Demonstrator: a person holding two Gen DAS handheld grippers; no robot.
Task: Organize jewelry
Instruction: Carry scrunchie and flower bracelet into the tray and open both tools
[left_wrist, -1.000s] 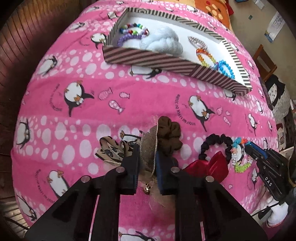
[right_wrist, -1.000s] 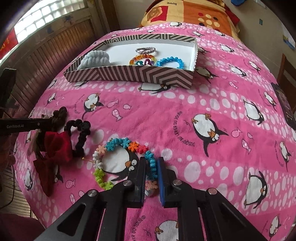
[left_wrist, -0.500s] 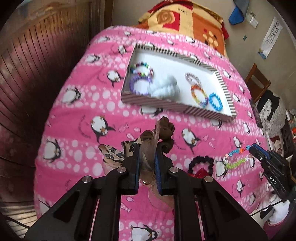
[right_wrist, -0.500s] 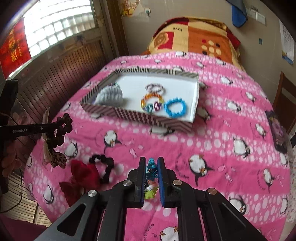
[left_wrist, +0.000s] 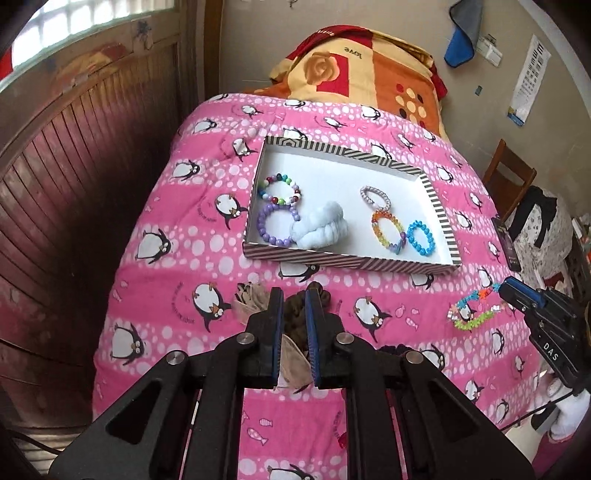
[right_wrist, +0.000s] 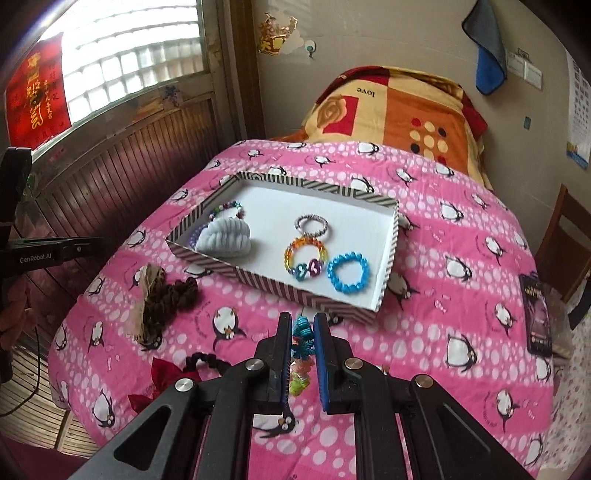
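Left wrist view shows the left gripper (left_wrist: 294, 295) raised above the bed (left_wrist: 177, 258), its jaws clamped on a brown scrunchie (left_wrist: 295, 314) with a gauzy tan bow hanging from it. From the right wrist view the same scrunchie (right_wrist: 173, 295) dangles in the air over the bed's left edge, with the left gripper (right_wrist: 92, 245) reaching in from the side.

The right gripper (right_wrist: 300, 325) has its jaws closed on a flower bracelet (right_wrist: 301, 339), a loop of teal, orange and green beads; seen from the left camera, the loop (left_wrist: 472, 310) hangs free below the right gripper (left_wrist: 508, 290) near the bed's right edge.

The tray (left_wrist: 439, 210), striped outside and white inside, sits mid-bed toward the pillow end. It already holds several bead bracelets and a white scrunchie (left_wrist: 321, 225). A red bow (right_wrist: 162, 373) and a black scrunchie (right_wrist: 207, 358) lie on the bed near its foot, not yet sorted.

Both pieces look ready to go into the tray, I'd guess. The risks: the bracelet is pinched at only one spot, so a swing could slip it out or snag it on the tray's near wall. The bow's loose gauze might drag over that wall and shift the light tray on the soft quilt, or land on the beads already placed.
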